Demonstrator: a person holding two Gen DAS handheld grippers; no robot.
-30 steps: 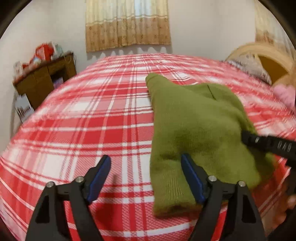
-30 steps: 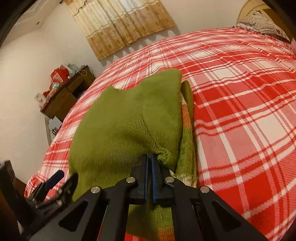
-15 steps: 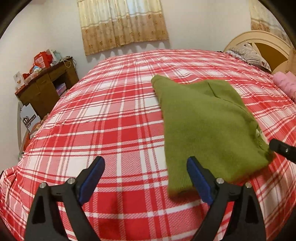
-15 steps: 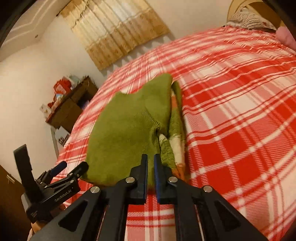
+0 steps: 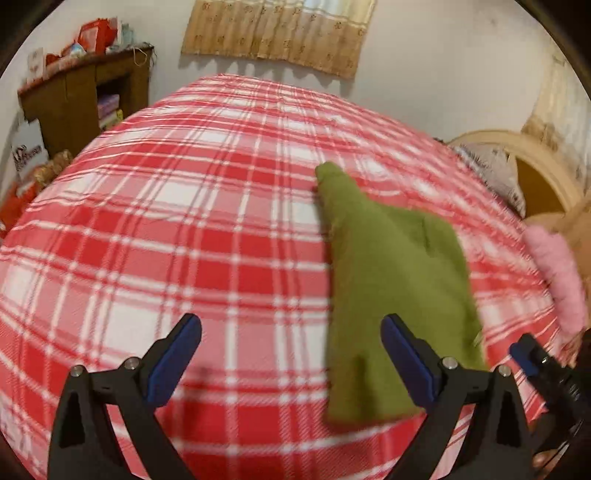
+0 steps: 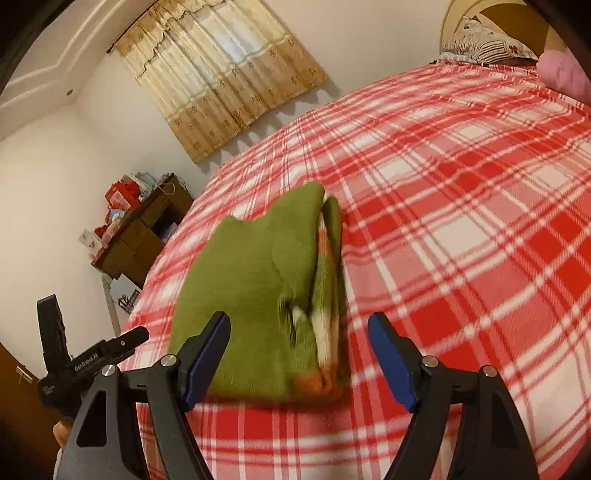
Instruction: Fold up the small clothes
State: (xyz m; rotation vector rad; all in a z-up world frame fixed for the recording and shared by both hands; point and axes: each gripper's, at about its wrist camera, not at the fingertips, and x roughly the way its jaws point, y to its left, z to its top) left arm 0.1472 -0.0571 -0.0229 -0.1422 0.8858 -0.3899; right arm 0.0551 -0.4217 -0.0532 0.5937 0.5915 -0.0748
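A folded green knit garment (image 5: pixel 388 280) lies flat on the red plaid bed cover (image 5: pixel 184 240). In the right wrist view the garment (image 6: pixel 255 280) shows an orange and white striped layer (image 6: pixel 325 332) at its right edge. My left gripper (image 5: pixel 291 332) hovers above the bed, its jaws opening, with bare cover and the garment's left edge beneath them. My right gripper (image 6: pixel 299 325) hangs just short of the garment's near end, its jaws opening and no pad pressing on the cloth. Each gripper shows in the other's view: the right gripper (image 5: pixel 532 358) at lower right, the left gripper (image 6: pixel 92 358) at lower left.
A wooden cabinet (image 5: pixel 85 92) with red boxes stands left of the bed by the wall. A curtain (image 5: pixel 280 33) hangs behind. A pillow (image 6: pixel 484 44), a pink soft item (image 5: pixel 557 273) and a curved headboard (image 5: pixel 535 173) are at the right.
My right gripper let go of the garment's corner and spread wide. Both grippers drew back and up from the garment. The left jaws widened a little.
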